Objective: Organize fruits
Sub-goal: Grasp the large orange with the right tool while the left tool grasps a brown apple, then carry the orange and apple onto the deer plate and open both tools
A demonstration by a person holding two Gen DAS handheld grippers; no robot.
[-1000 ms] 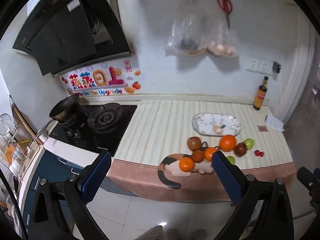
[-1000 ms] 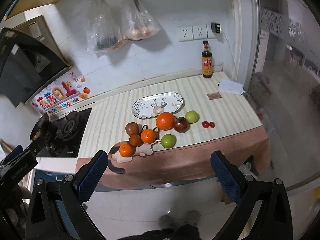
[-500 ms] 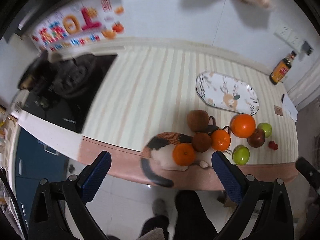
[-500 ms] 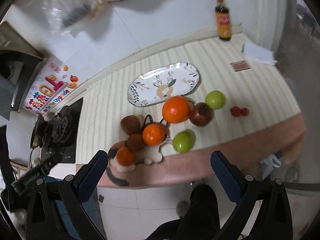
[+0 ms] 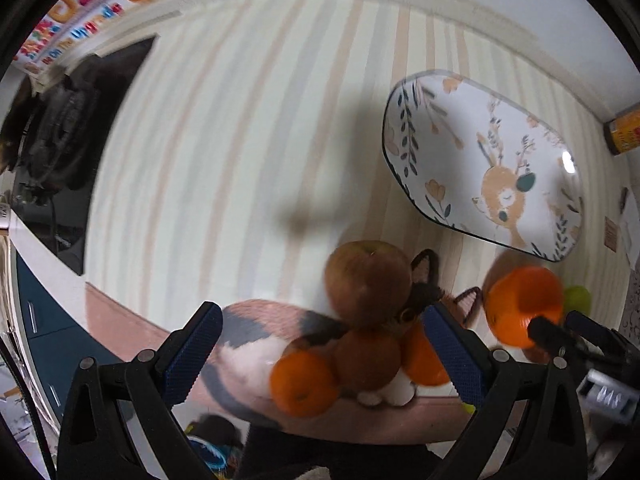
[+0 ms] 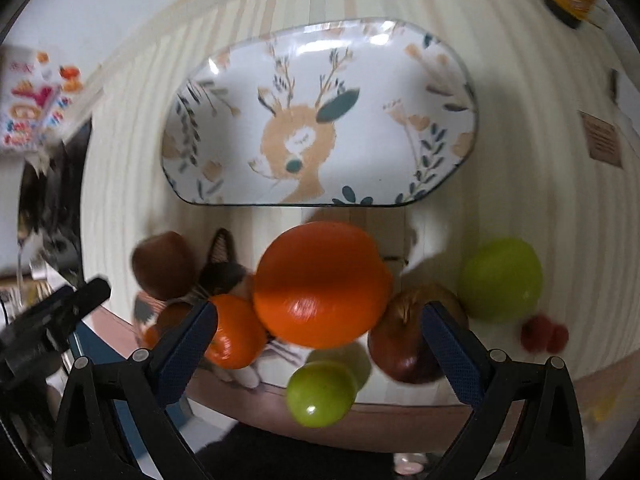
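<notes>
My left gripper [image 5: 320,356] is open above a cluster of fruit: a brown apple [image 5: 366,282], a brown fruit [image 5: 366,360] and small oranges [image 5: 302,384] on a cat-shaped mat [image 5: 256,332]. My right gripper [image 6: 320,348] is open just over a big orange [image 6: 320,284], with a small orange [image 6: 236,336], a dark red apple [image 6: 408,340] and two green apples [image 6: 500,280] [image 6: 320,394] around it. The deer-print plate [image 6: 440,92] lies empty behind the fruit; it also shows in the left wrist view [image 5: 460,128].
A black gas hob [image 5: 68,140] lies at the left of the striped counter [image 5: 240,140]. A sauce bottle [image 5: 624,132] stands at the back right. Small red fruits [image 6: 544,336] lie near the counter's front edge. The right gripper shows in the left view [image 5: 576,340].
Both grippers have dropped down and forward, close over the fruit. Both stay open. The fruit has not moved.
</notes>
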